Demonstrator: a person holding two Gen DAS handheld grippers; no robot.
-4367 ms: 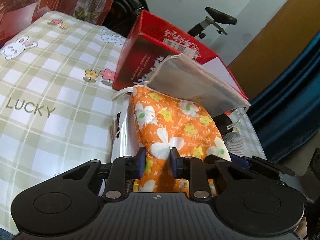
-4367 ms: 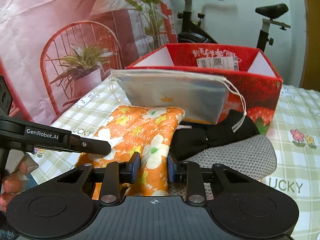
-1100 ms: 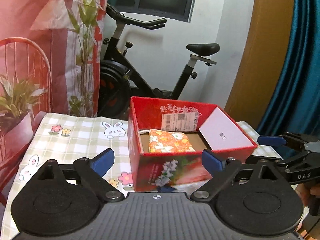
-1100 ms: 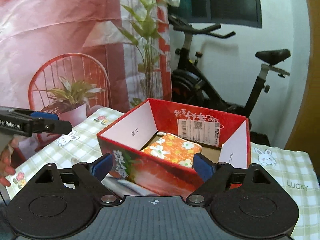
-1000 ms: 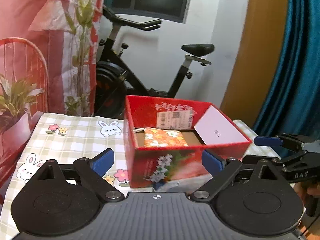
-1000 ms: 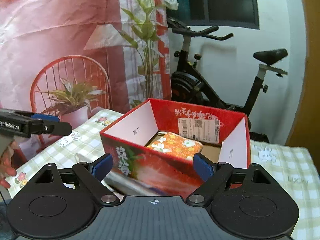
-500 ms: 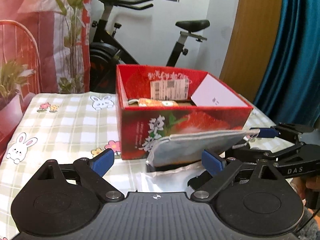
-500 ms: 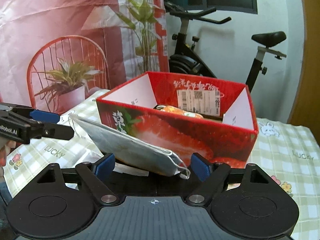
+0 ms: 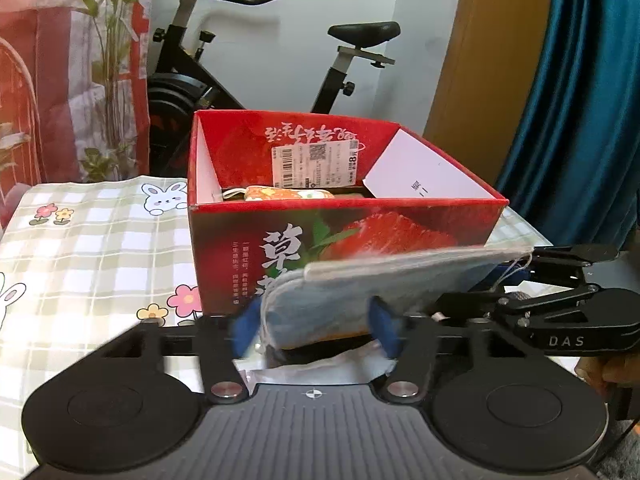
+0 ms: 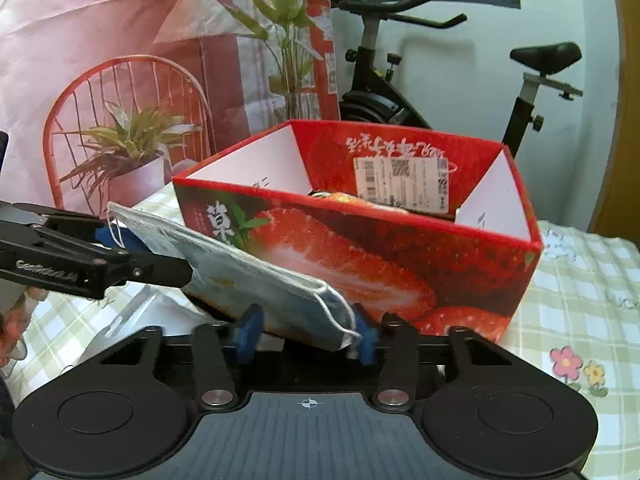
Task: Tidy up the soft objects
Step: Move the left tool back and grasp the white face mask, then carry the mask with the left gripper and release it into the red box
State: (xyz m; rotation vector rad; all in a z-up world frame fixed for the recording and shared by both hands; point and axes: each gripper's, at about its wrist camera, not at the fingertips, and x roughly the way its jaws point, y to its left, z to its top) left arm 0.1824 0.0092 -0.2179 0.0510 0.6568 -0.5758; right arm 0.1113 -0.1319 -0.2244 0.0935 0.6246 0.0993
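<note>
The pale blue-grey fabric face mask (image 9: 384, 288) lies flat atop a small pile on the checked tablecloth (image 9: 92, 248), at 6 o'clock from the open red strawberry-printed cardboard box (image 9: 400, 236), its long axis running across us from 9 to 3 o'clock. We have our left gripper (image 9: 316, 332) straddling its 9 o'clock end and our right gripper (image 10: 304, 332) its 3 o'clock end, both sets of jaws closing with mask between them, not yet clamped. The box's near wall stands just behind at 12 o'clock, so we judge the mask must rise over that rim; inside, an orange floral pouch (image 9: 288, 193) sits toward 11 o'clock with room beside it.
</note>
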